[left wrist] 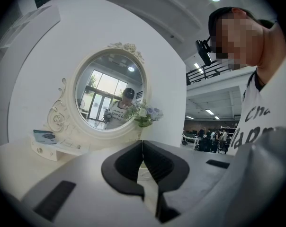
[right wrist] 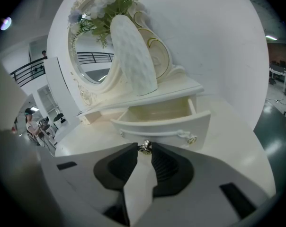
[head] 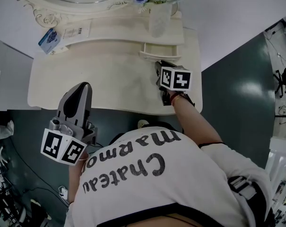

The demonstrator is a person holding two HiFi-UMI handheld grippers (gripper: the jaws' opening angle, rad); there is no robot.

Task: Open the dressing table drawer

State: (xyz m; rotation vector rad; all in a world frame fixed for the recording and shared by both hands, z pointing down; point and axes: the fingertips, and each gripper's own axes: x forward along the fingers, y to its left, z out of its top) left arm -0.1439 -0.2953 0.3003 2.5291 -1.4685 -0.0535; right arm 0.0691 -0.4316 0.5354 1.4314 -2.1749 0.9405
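The right claw (right wrist: 144,148) pointed down at a slant toward a white dressing table (head: 105,82). Its jaws stood narrow, closed on a small shiny metal knob (right wrist: 144,146) held at their very tips. The knob sat at the middle of the curved front of a small drawer (right wrist: 166,129), directly ahead of this claw. The drawer stood partly pulled out from under a low shelf, and its pale inside looked empty. Just above and beyond the claw, on that shelf, stood a tall frosted vase (right wrist: 133,56) of flowers (right wrist: 102,4), with an oval mirror (right wrist: 93,65) behind it.

The left claw (left wrist: 142,148) was held level, well back from the drawer and nearer the person's body. Its jaws met at the tips, with nothing between them.

The drawer looked small, stiff and light, likely to slide with little force. The knob seemed the only sound place to grip, since the raised scrollwork (right wrist: 192,137) on the front, to the claw's right, looked delicate. Being small, round and smooth, the knob could probably slip from the pads. A straight, slow pull back toward the claw would suit it. A jerk might shake the vase, or draw the shallow drawer right out.
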